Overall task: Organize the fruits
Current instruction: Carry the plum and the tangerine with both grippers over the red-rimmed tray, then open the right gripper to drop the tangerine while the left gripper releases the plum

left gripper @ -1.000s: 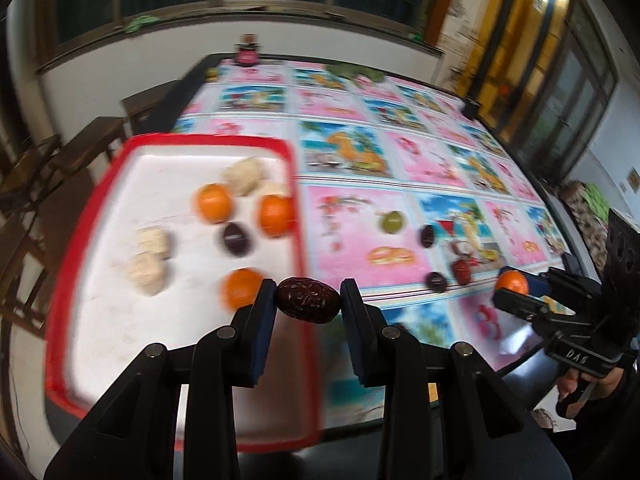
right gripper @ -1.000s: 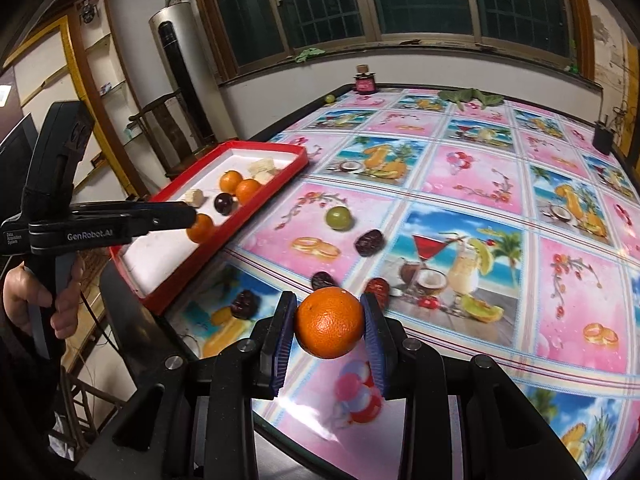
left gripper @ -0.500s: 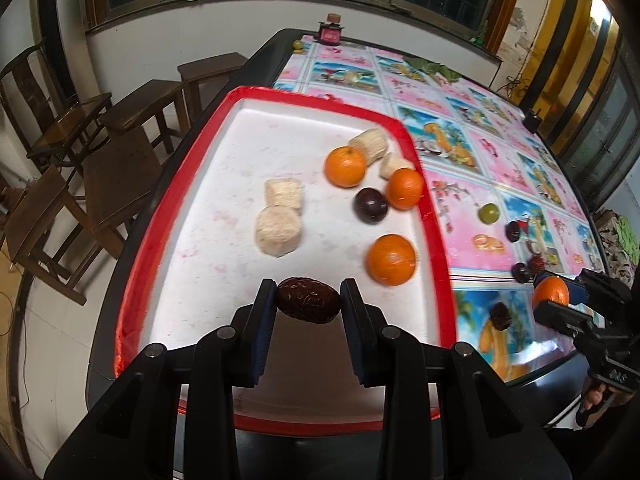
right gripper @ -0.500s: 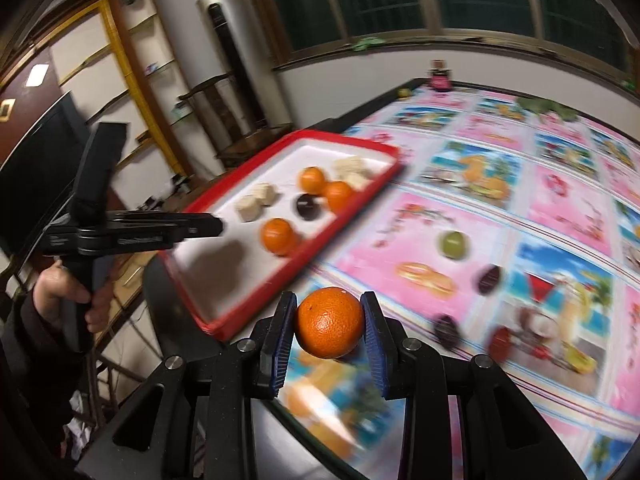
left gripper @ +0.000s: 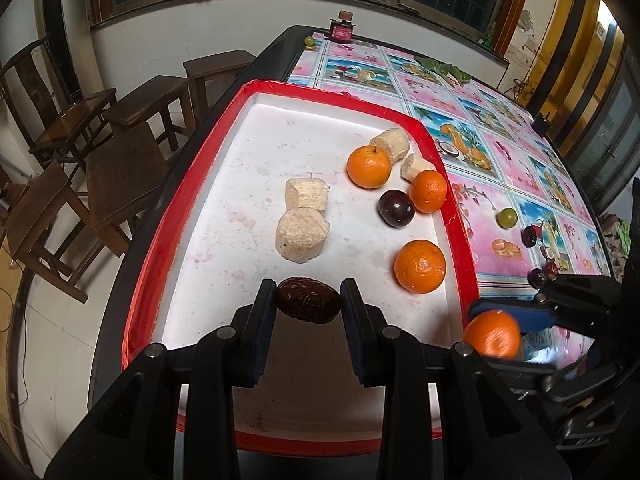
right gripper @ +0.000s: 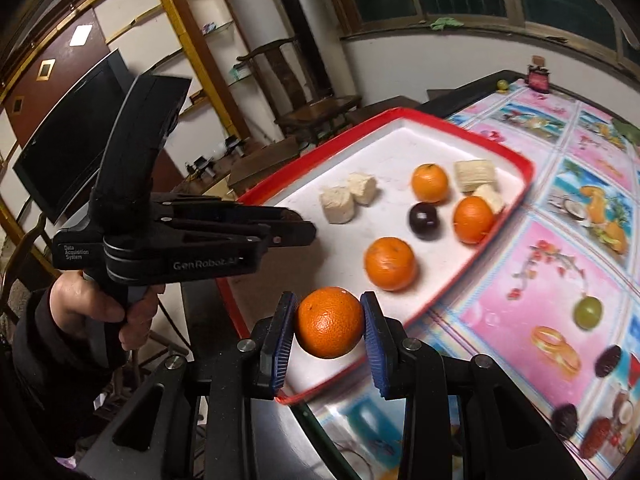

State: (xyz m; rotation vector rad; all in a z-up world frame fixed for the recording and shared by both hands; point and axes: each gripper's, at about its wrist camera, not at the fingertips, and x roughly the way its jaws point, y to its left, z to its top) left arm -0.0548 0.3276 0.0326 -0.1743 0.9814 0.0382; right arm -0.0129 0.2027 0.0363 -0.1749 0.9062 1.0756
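Note:
My left gripper [left gripper: 308, 300] is shut on a dark red date [left gripper: 309, 299] and holds it above the near part of the red-rimmed white tray [left gripper: 452, 216]. My right gripper [right gripper: 329, 322] is shut on an orange [right gripper: 329, 322] above the tray's near corner [right gripper: 400, 322]; it also shows in the left wrist view [left gripper: 493, 333]. The tray holds three oranges [left gripper: 419, 266], a dark plum [left gripper: 395, 208] and several pale cut pieces [left gripper: 301, 233]. The left gripper appears in the right wrist view [right gripper: 296, 226].
On the patterned tablecloth [right gripper: 540, 280] lie a green grape [right gripper: 587, 311] and several dark dates [right gripper: 607, 360]. Wooden chairs and stools [left gripper: 132, 120] stand left of the table. A small pink jar [left gripper: 341, 31] sits at the table's far end.
Both grippers have moved closer over the tray. The right gripper with its orange has swung left to the tray's near corner. Both grips are unchanged.

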